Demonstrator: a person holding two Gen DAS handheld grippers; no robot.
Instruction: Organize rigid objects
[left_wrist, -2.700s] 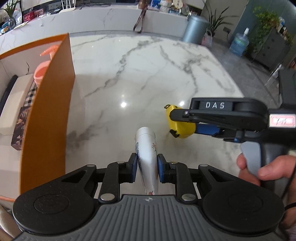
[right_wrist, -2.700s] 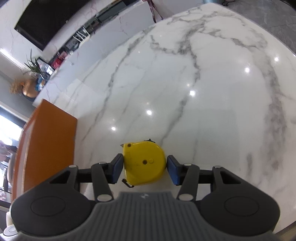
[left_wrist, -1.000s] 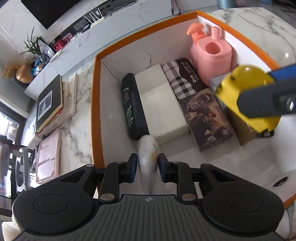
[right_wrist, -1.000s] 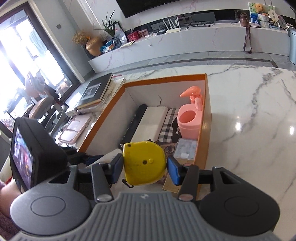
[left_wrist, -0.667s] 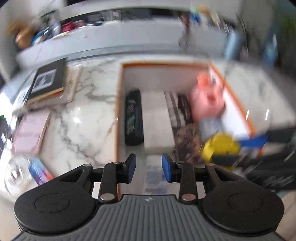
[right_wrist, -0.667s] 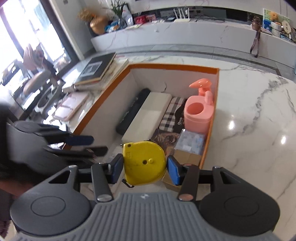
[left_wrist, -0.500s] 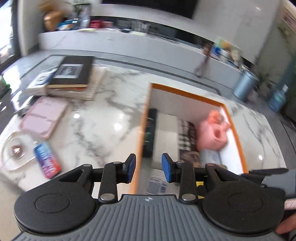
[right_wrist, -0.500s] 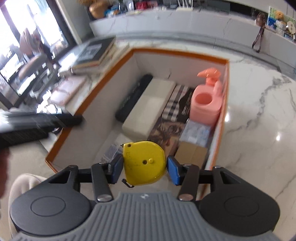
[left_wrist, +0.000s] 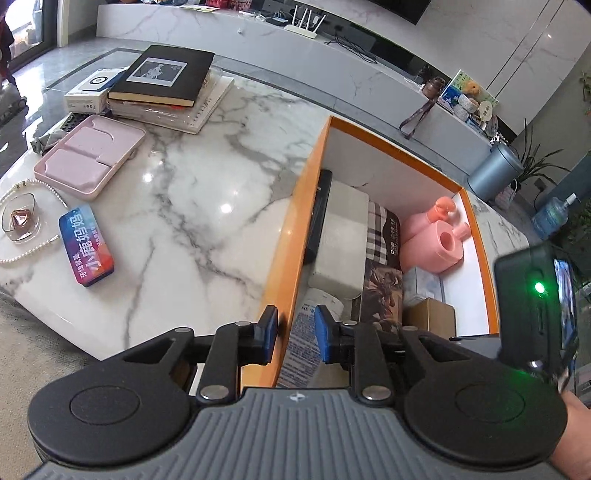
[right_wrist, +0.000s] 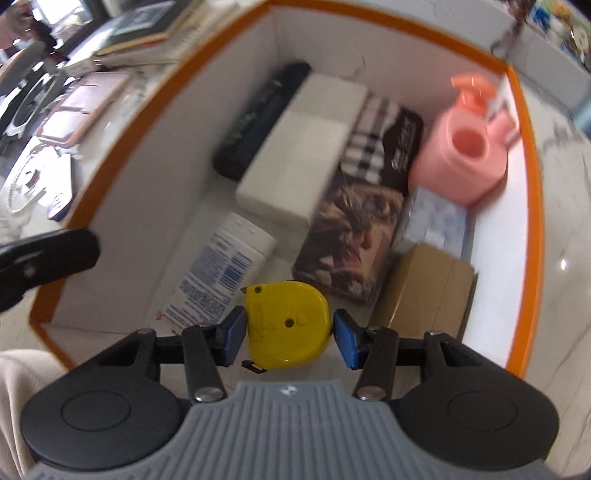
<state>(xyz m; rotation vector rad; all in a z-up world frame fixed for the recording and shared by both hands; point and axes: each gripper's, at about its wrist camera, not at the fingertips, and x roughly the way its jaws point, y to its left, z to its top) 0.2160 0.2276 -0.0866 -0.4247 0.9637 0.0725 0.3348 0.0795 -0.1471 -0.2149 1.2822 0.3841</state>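
one yellow tape measure (right_wrist: 288, 325) clamped in right gripper (right_wrist: 289, 341) over orange box (right_wrist: 532, 206)

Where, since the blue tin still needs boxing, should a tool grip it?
Grip the blue tin across its narrow width, on the two long edges near the middle, coming down from above: it lies flat on the marble table, so only its thin sides are free.

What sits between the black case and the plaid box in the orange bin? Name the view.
A cream rectangular box lies between the black case and the plaid box; the right wrist view shows it.
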